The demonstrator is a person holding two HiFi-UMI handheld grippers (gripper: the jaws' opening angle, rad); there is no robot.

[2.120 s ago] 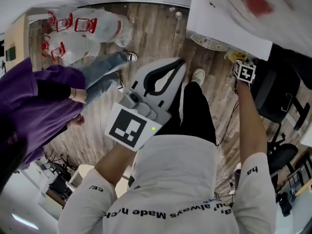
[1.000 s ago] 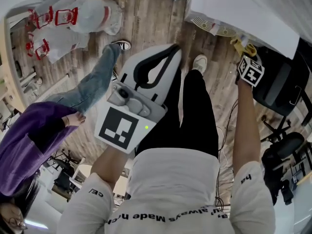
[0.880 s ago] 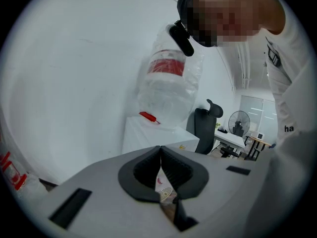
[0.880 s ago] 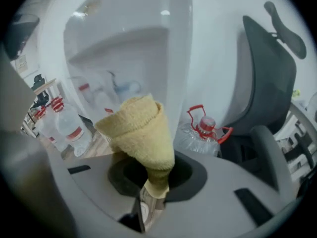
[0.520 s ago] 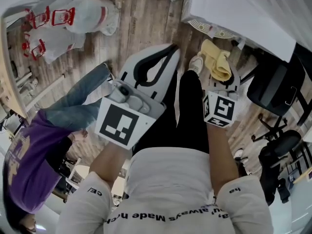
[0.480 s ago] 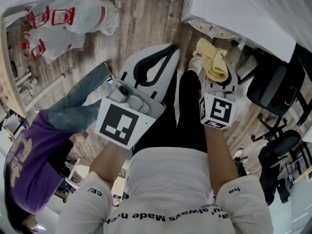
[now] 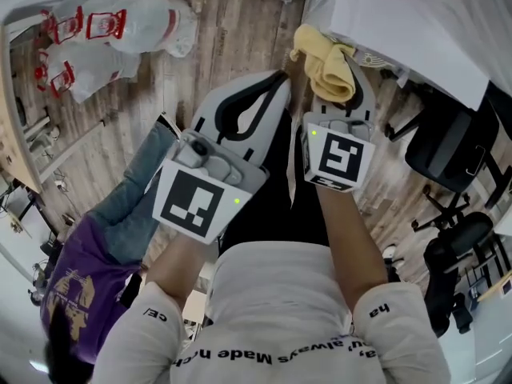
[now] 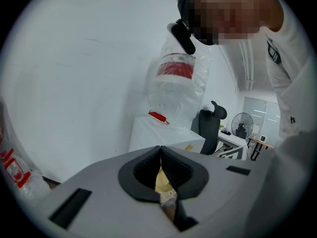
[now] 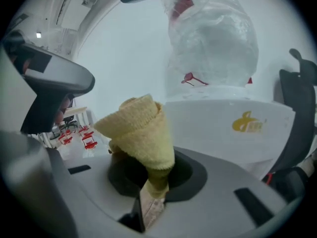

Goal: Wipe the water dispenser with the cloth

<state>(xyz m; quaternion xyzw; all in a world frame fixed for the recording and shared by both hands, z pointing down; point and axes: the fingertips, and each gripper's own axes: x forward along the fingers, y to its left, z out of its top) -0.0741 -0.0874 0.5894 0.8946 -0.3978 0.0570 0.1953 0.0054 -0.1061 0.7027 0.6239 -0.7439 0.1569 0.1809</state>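
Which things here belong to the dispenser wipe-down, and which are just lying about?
Job: yellow cloth, clamped in the right tool; water dispenser.
Lying about: plastic bags on the floor; office chair; standing fan.

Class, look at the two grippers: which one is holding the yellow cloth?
The right gripper: its jaws are shut on the yellow cloth, which bunches up above them. The left gripper has its jaws closed together with nothing between them.

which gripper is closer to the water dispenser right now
Right. The right gripper, shut on the cloth, is close beside the water dispenser; the left gripper, shut and empty, sits farther left.
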